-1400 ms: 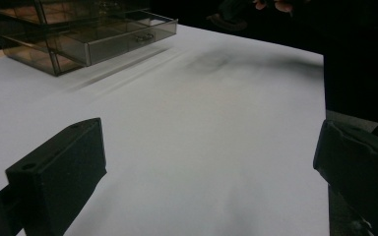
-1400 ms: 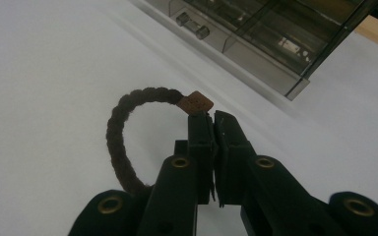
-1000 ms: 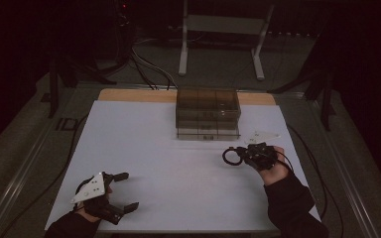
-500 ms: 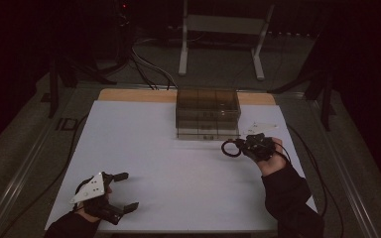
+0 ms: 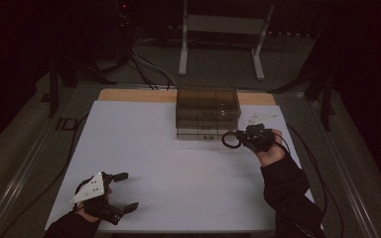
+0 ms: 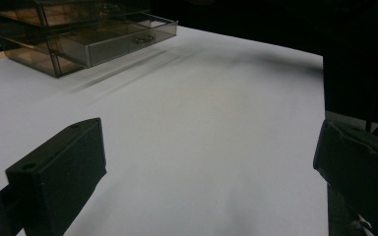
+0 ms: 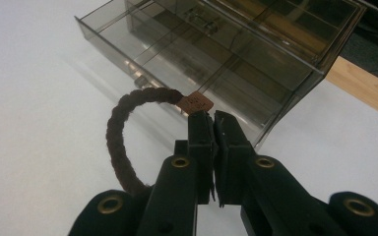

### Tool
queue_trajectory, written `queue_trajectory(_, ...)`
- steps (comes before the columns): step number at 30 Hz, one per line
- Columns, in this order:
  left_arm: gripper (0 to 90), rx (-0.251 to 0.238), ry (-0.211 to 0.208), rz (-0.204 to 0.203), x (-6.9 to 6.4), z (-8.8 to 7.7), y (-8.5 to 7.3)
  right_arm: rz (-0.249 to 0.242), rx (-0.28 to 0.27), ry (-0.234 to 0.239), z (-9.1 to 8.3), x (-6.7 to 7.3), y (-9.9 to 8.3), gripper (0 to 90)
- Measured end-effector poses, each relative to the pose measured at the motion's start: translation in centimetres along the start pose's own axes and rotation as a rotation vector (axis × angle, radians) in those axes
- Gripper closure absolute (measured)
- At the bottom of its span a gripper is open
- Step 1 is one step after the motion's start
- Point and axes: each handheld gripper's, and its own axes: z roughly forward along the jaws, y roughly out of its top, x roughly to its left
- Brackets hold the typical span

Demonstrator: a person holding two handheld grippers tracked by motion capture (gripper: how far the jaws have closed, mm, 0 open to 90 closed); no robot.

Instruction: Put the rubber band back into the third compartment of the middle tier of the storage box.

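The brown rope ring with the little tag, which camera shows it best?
The right gripper view: the braided ring is close up, its tag pinched between the right gripper jaws, by the open drawer of the drawer box. The high view shows it as a tiny dark loop.

The right tool (image 5: 239, 136), clamped on the braided ring (image 5: 229, 140), has moved closer to the drawer box (image 5: 207, 114).

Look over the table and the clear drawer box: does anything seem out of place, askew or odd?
One thing: the smoky clear plastic drawer box has a drawer pulled partway out. The right gripper holds a dark braided cord ring beside it, jaws pinched shut. Nothing looks spilled or damaged.
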Motion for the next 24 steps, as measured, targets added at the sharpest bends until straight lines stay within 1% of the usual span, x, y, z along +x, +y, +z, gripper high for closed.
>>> queue_trajectory(12,0.2,-0.002,0.0,-0.001,0.0,0.0,0.0,0.017,-0.001,-0.016,0.4,-1.2,1.2,87.1)
queue_trajectory(19,0.2,-0.002,0.0,-0.002,0.0,0.0,0.0,0.018,0.01,-0.028,1.0,-1.8,2.0,87.1)
queue_trajectory(24,0.2,-0.003,0.0,-0.002,0.0,0.0,0.0,0.029,0.014,-0.034,1.4,-2.3,2.6,87.1)
